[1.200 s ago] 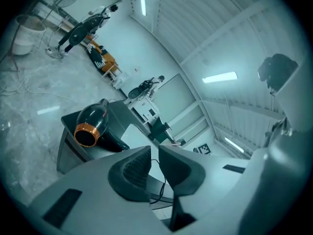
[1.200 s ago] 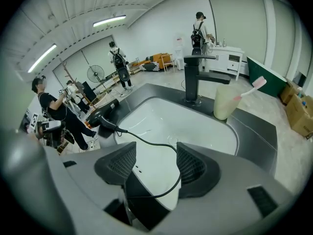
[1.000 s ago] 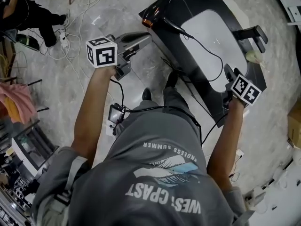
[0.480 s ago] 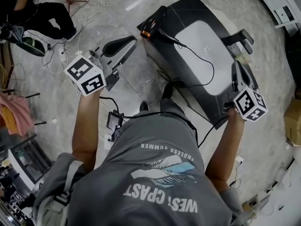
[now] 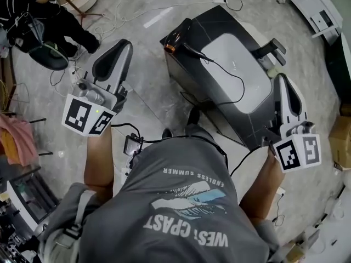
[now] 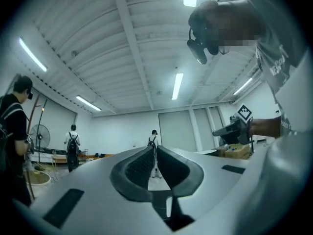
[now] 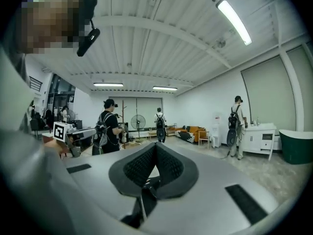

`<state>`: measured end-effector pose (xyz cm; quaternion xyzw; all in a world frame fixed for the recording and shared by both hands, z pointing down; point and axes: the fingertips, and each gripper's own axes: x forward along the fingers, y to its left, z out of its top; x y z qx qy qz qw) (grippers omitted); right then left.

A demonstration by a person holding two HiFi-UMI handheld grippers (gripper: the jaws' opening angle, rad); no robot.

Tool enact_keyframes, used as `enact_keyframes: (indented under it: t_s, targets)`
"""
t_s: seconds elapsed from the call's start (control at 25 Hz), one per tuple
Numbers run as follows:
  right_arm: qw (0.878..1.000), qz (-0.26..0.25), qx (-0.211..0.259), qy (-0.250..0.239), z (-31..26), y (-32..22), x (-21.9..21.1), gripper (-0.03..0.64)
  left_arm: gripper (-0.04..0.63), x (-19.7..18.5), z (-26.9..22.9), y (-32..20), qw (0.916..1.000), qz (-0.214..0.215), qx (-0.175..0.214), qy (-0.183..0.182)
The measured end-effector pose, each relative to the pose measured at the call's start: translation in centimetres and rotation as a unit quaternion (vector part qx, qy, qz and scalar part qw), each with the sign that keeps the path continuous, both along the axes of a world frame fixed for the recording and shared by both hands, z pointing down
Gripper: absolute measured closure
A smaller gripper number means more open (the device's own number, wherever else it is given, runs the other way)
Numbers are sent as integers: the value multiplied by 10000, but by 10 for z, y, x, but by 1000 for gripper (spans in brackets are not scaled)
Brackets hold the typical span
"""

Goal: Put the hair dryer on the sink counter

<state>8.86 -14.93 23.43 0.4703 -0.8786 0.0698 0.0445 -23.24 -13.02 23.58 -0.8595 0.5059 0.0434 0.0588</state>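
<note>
— Where is the hair dryer?

— The hair dryer (image 5: 180,33) lies on the black table (image 5: 211,23), at the table's corner in the upper middle of the head view. Its orange end sits by the table's left edge. It is just beside the white basin (image 5: 252,70), and its cord (image 5: 219,64) trails across that basin.

— Is either of the 2 claws on it?

— No, both are well apart from it. The left claw (image 5: 123,43) is at the left of the frame, over the pale floor (image 5: 148,92). The right claw (image 5: 282,78) is at the right, over the table's other end. In the frame its tip lies just below the faucet (image 5: 270,51).

— How do the jaws stand?

— In the left gripper view the left claw's jaws are together. Its ribbed pads (image 6: 139,165) meet along 1 line, with nothing between them. In the right gripper view the right claw's jaws have just been closing and meet as well, pads (image 7: 139,166) touching, nothing held.

— What lies past them?

— Far off stand several people (image 7: 108,126) with backpacks. A standing fan (image 7: 138,122) shows near the middle of the right gripper view.
</note>
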Motion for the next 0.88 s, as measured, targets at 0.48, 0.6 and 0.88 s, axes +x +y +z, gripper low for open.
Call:
enact_keyframes:
  t_s: [0.48, 0.6, 0.88]
  targets:
    - [9990, -280, 318, 125, -34, 56, -16, 589, 555, -10, 6, 32, 9999, -82, -74, -59]
    - [9992, -250, 276, 136, -32, 61, -14, 589, 555, -9, 9, 34, 9999, -44, -124, -56]
    - [9995, -193, 171, 163, -22, 60, -13, 589, 555, -8, 22, 31, 9996, 46, -263, -21]
